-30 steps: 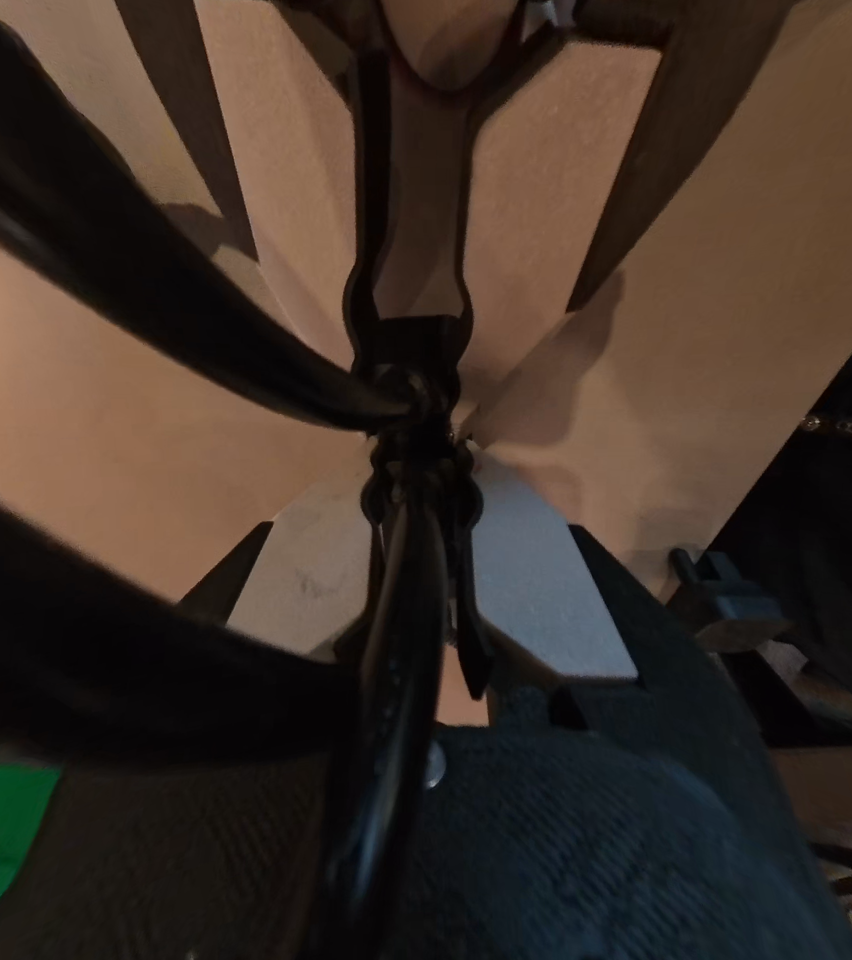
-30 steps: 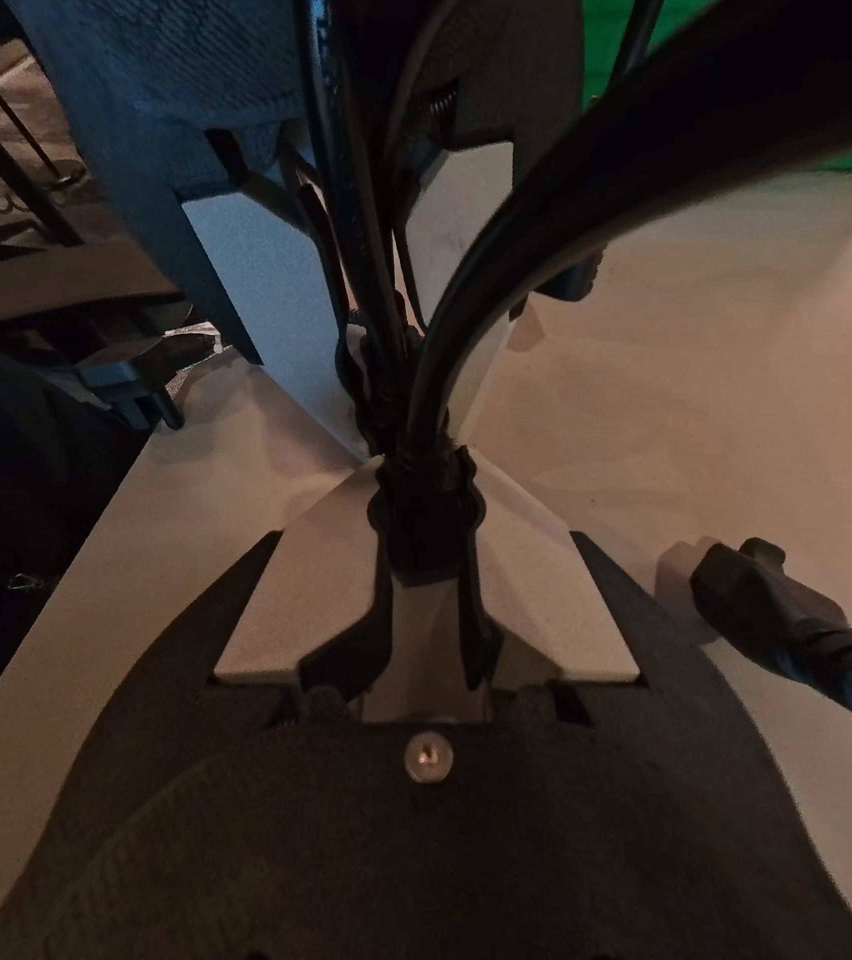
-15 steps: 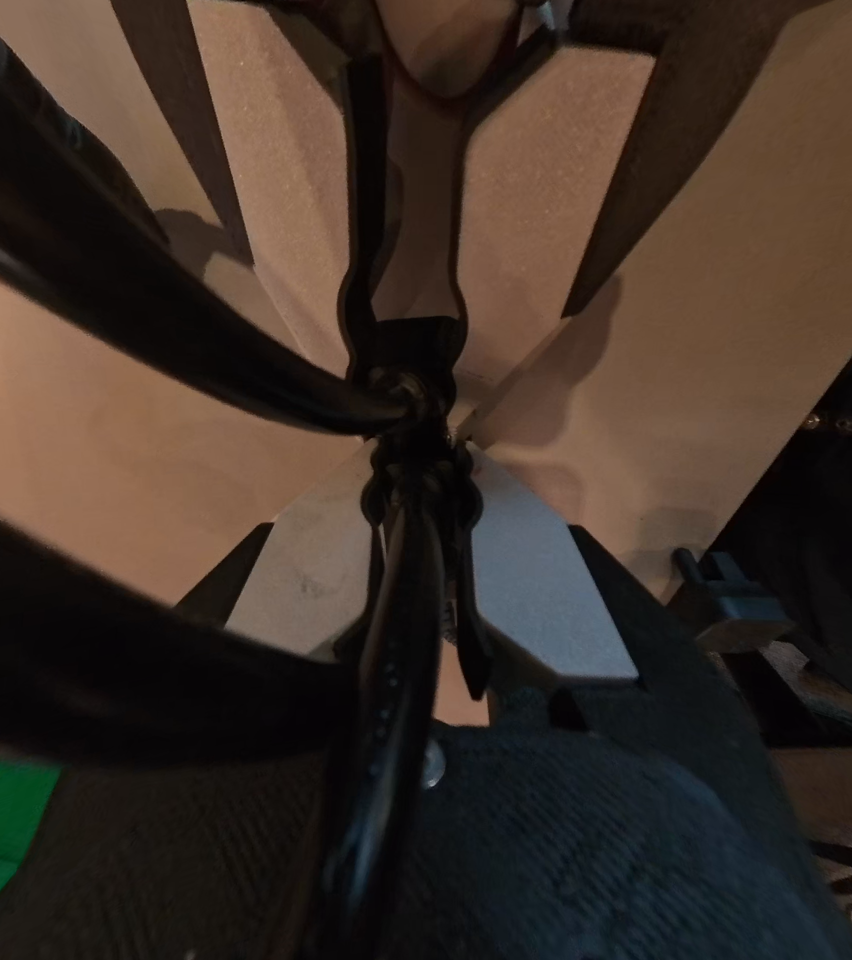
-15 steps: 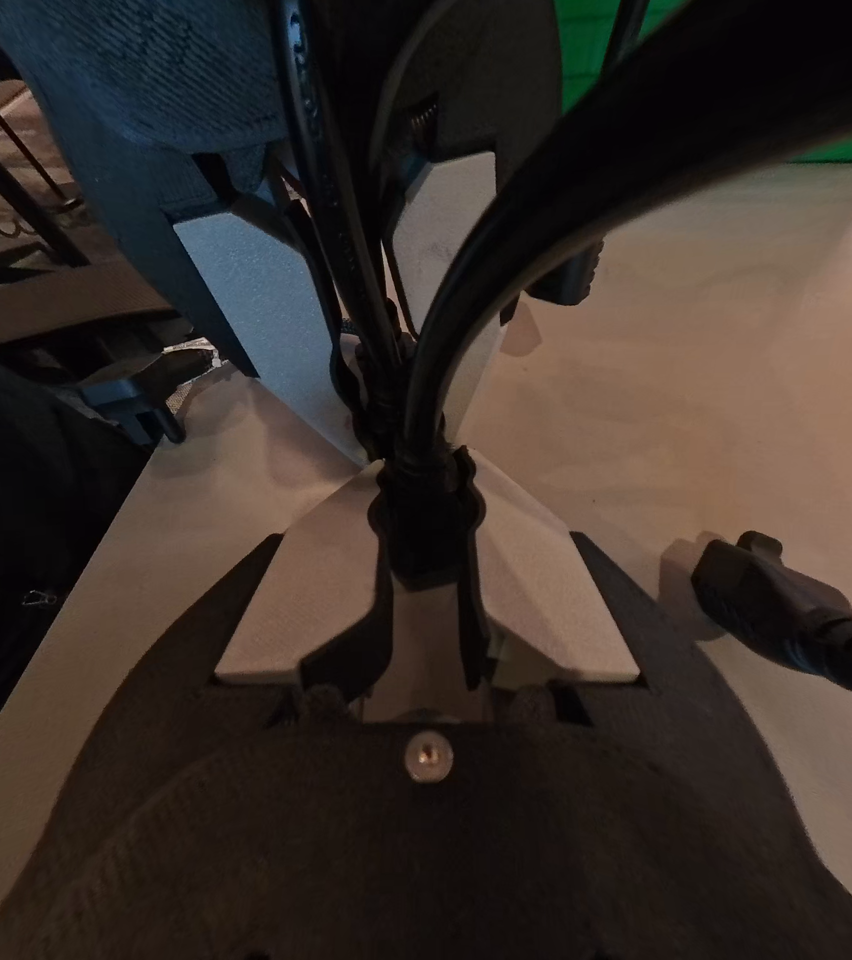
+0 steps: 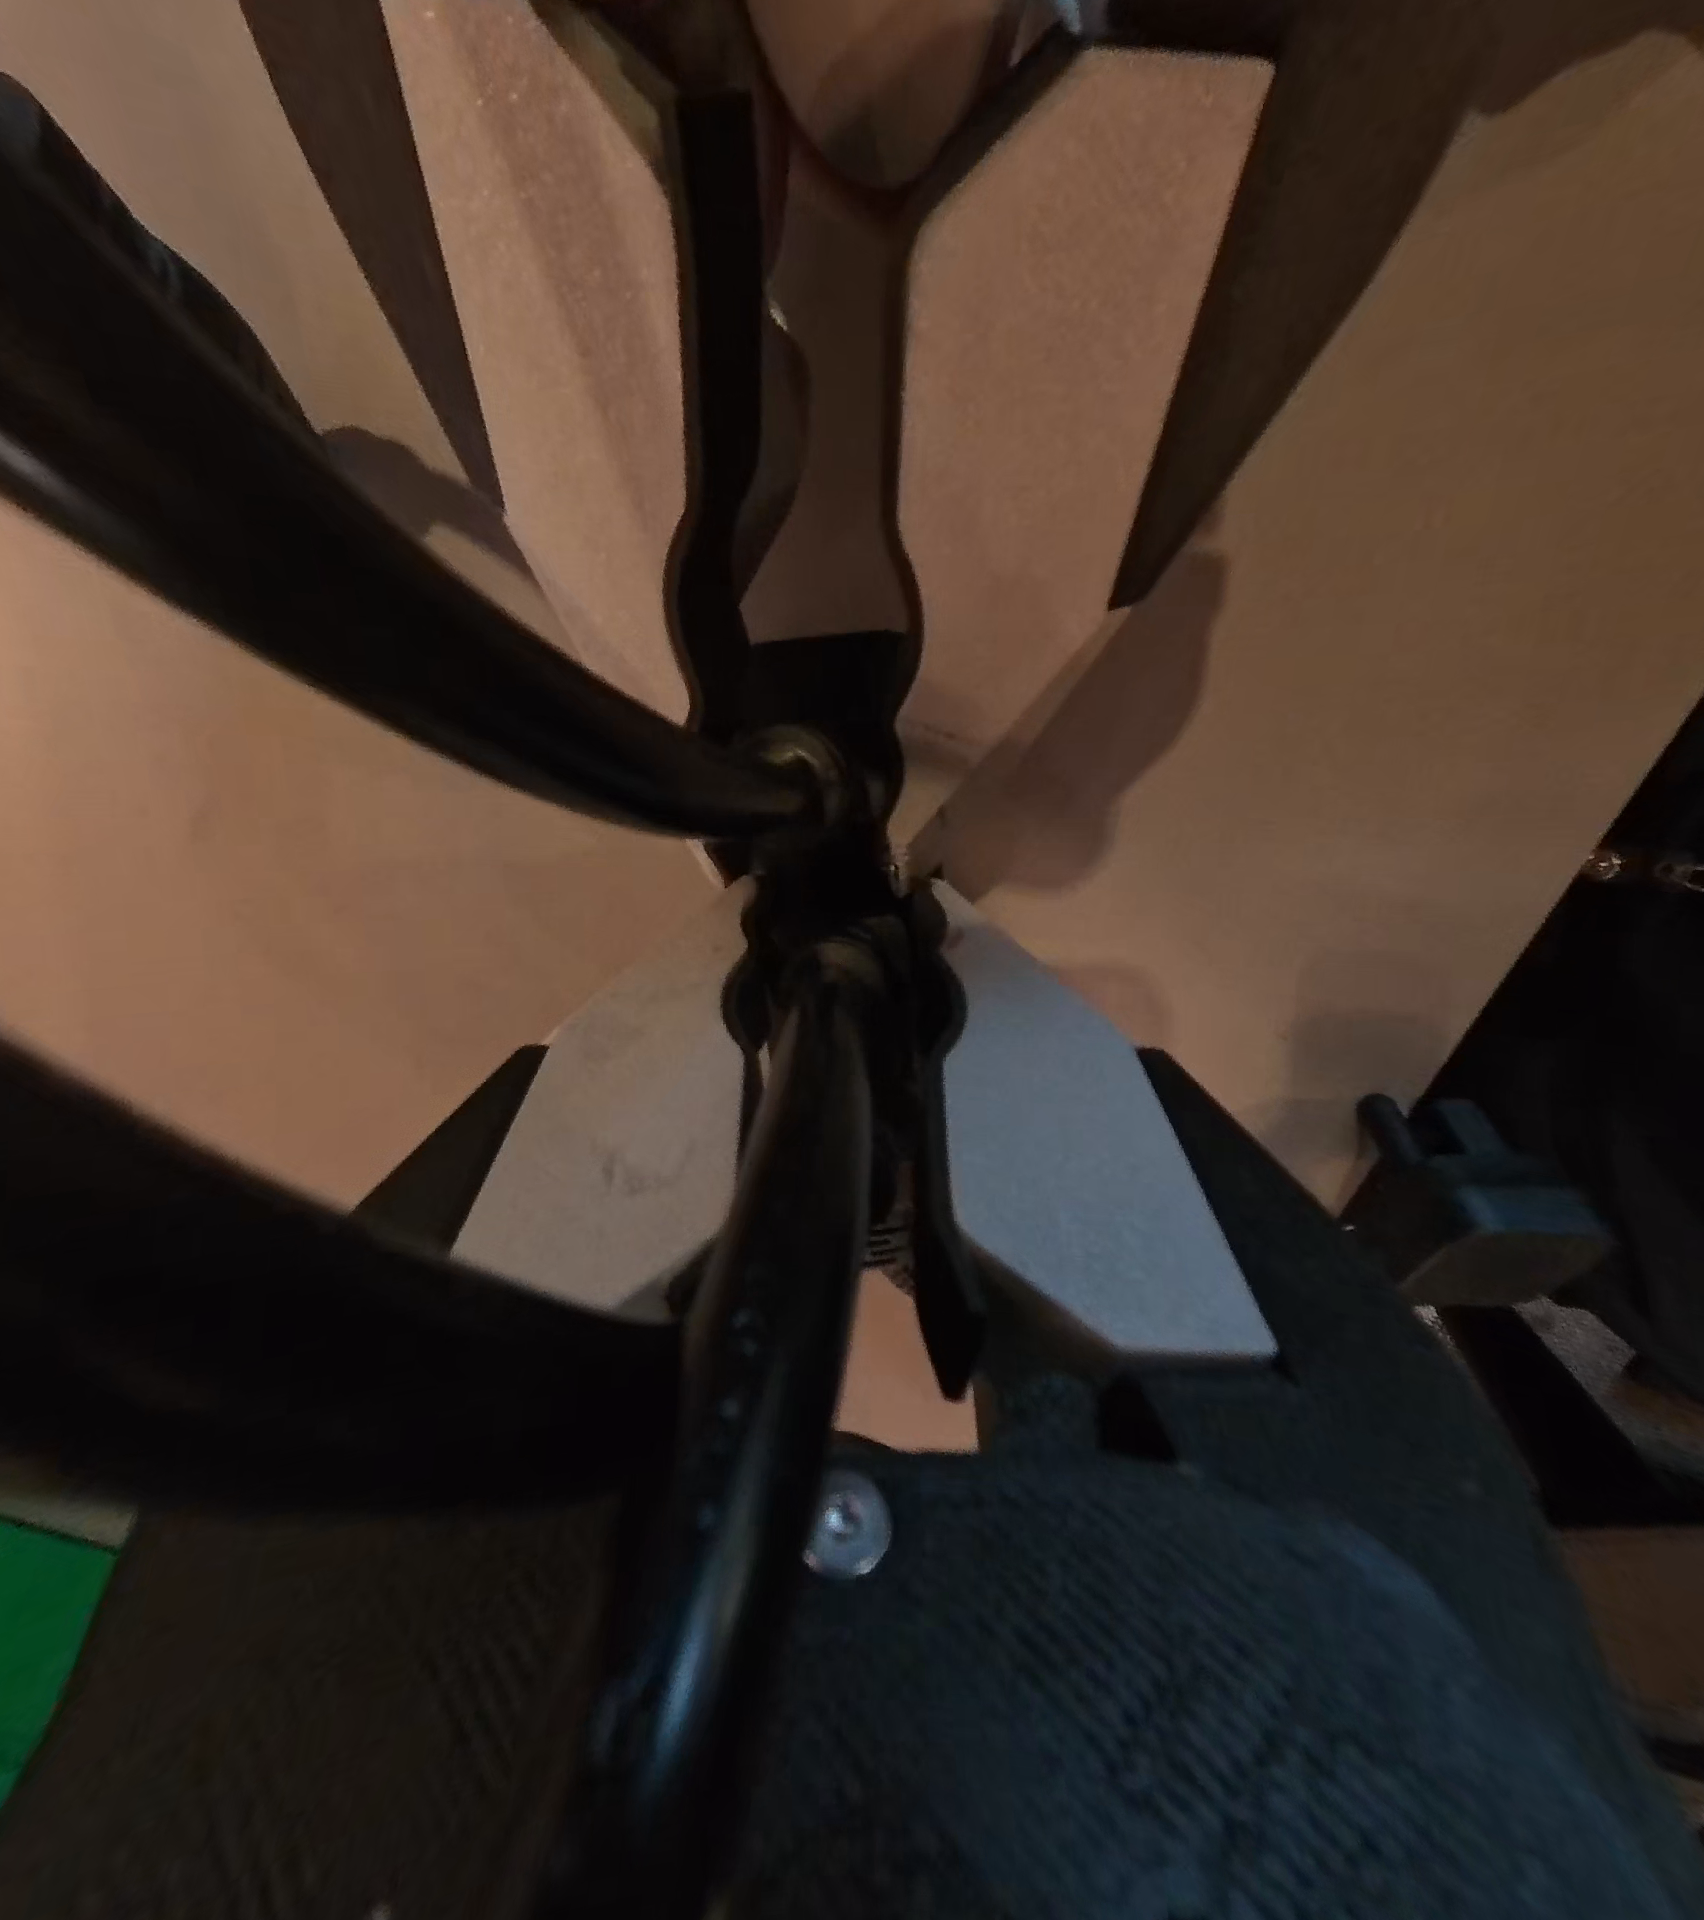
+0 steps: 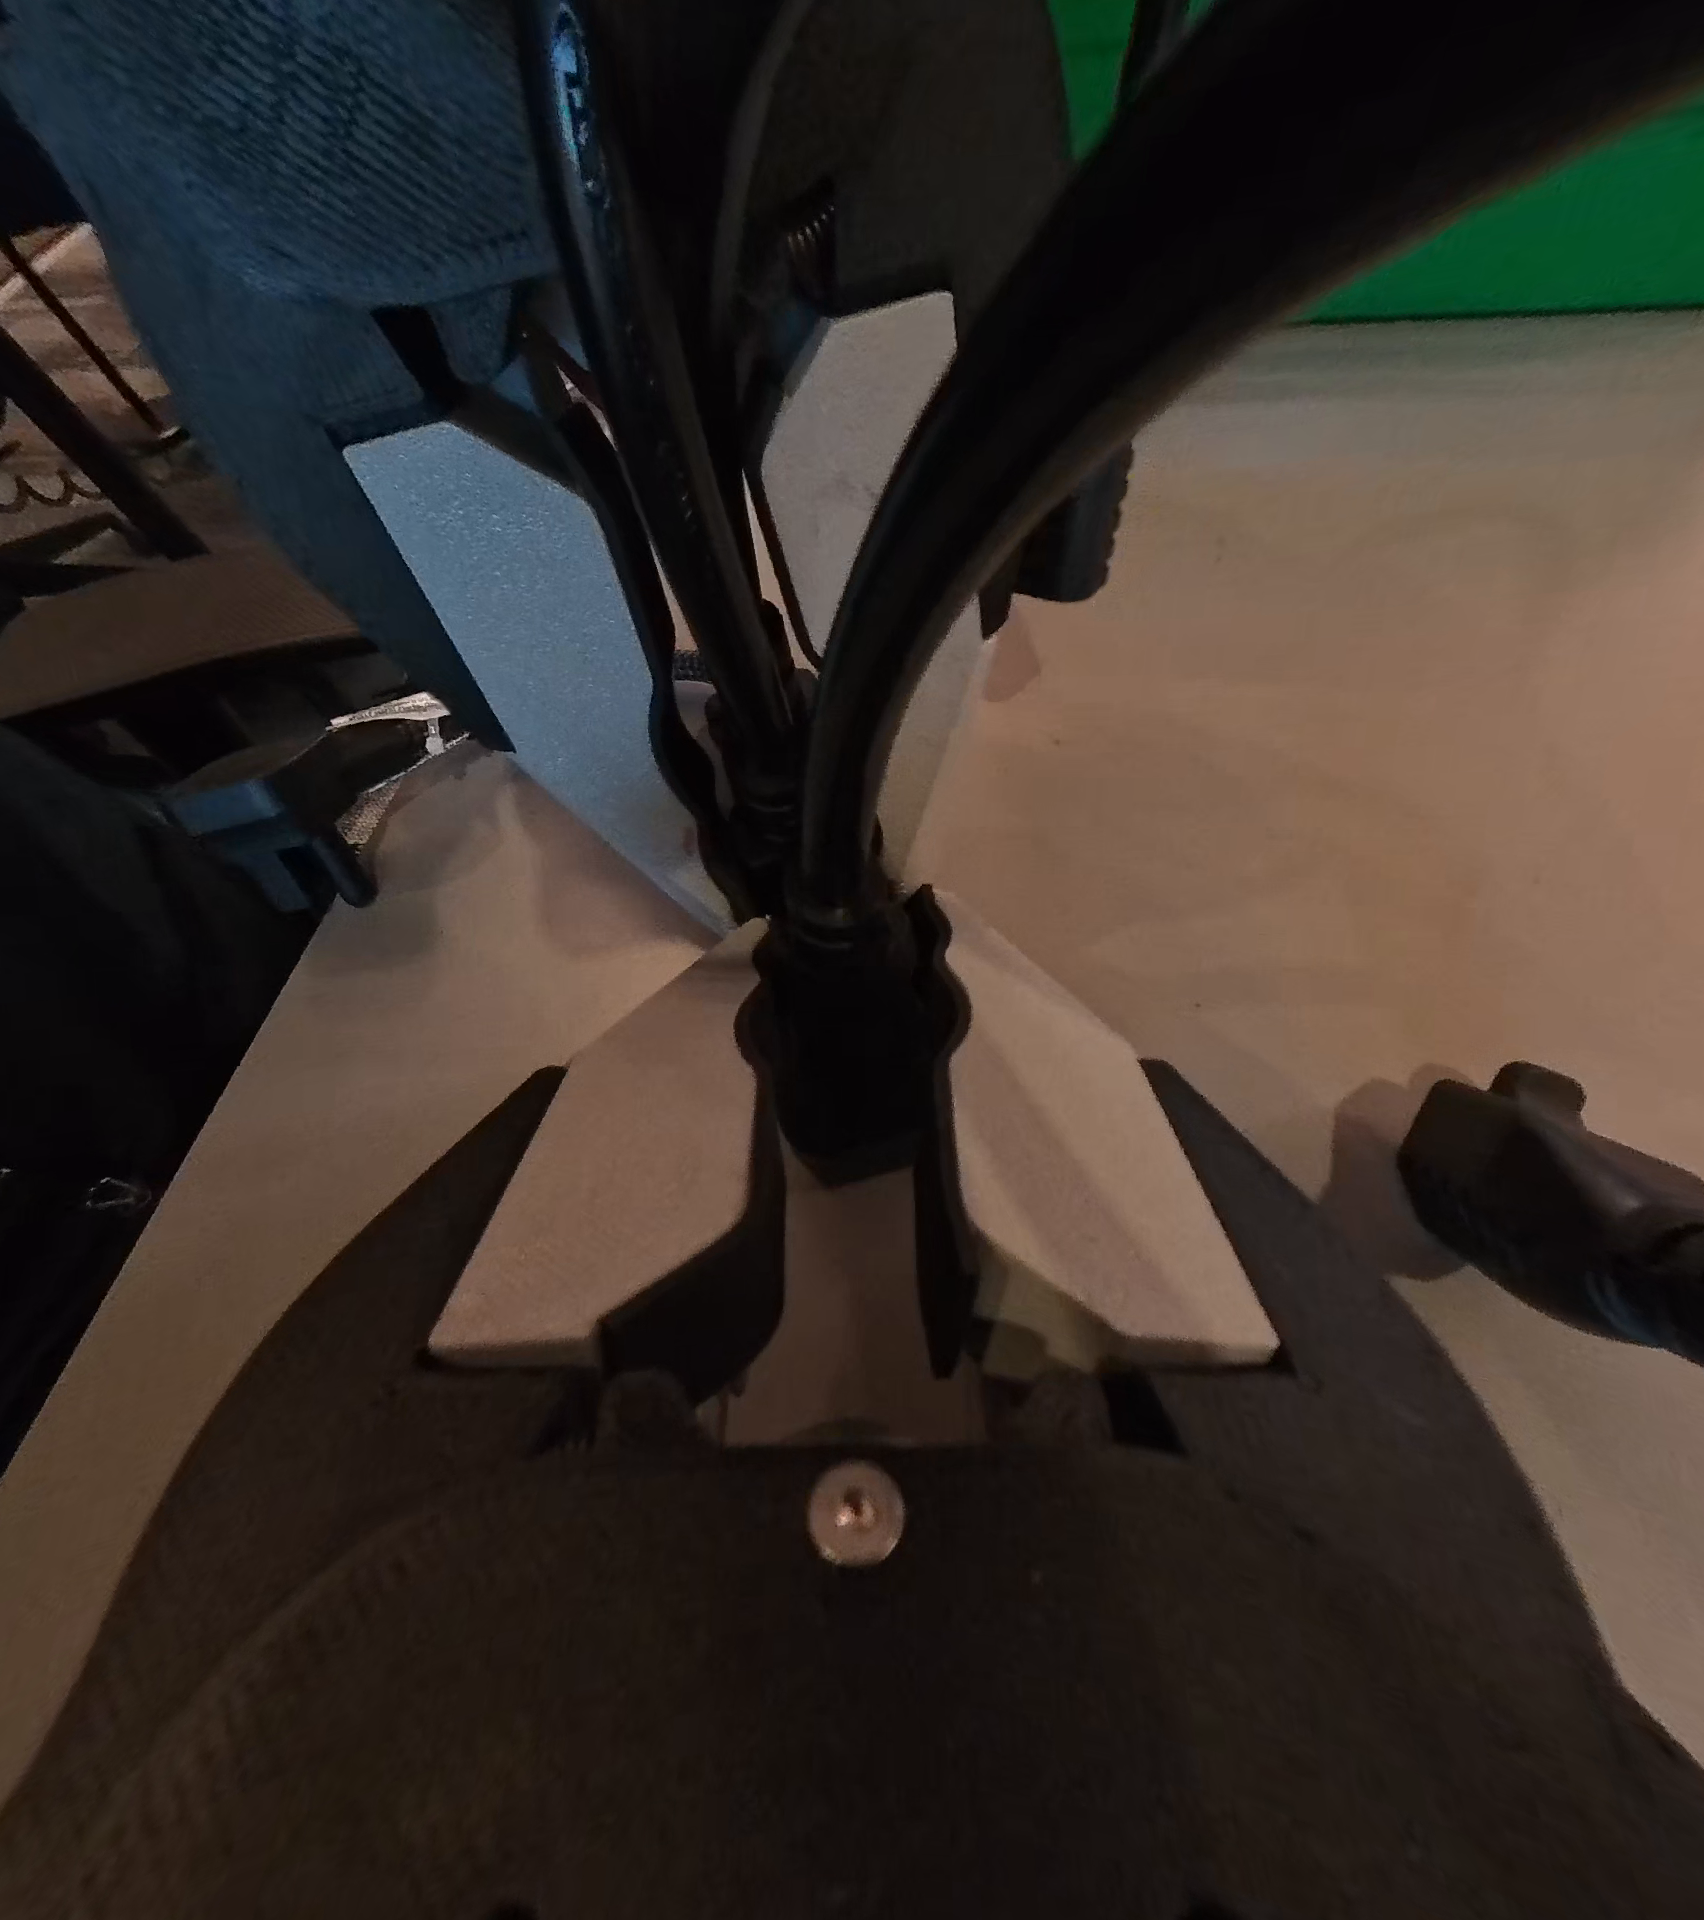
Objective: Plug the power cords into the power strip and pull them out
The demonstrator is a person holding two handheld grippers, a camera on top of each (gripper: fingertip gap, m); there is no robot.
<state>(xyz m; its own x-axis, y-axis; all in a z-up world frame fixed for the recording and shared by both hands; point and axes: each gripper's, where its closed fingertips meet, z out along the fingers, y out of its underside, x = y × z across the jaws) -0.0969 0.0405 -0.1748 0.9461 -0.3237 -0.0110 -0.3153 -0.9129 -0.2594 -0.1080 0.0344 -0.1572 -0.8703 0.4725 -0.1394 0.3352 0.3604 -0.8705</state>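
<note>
Black moulded plug (image 6: 843, 1049) with a thick glossy black cord (image 6: 889, 665) rising from its back — pinched between the right tongs (image 6: 846, 1023), dark wavy pads pressed to both flanks. Directly ahead and nose to nose, a second black connector (image 5: 832, 997) with its own black cord (image 5: 775, 1351) trailing back over the body, clamped in the left tongs (image 5: 840, 982), pads shut against its sides. Held above the pale surface (image 6: 1399, 727), tips of both tongs almost touching, the two black ends meeting at the gap between them; whether mated or only butted together cannot be told, the junction being lost in dark plastic.

No power strip identifiable in either view, so progress can only be judged loosely: probably mid-cycle, one join being made or undone, with more plugging and pulling left. Off to the right of the right tongs, a further black angled plug (image 6: 1554, 1195) lying loose on the surface — not in any socket, likely waiting its turn or already withdrawn. Another thick black cable (image 5: 308, 582) sweeping in from the left of the left tongs toward the junction. Beyond, a green sheet (image 6: 1554, 208) at the far edge and dark furniture past the near edge.
</note>
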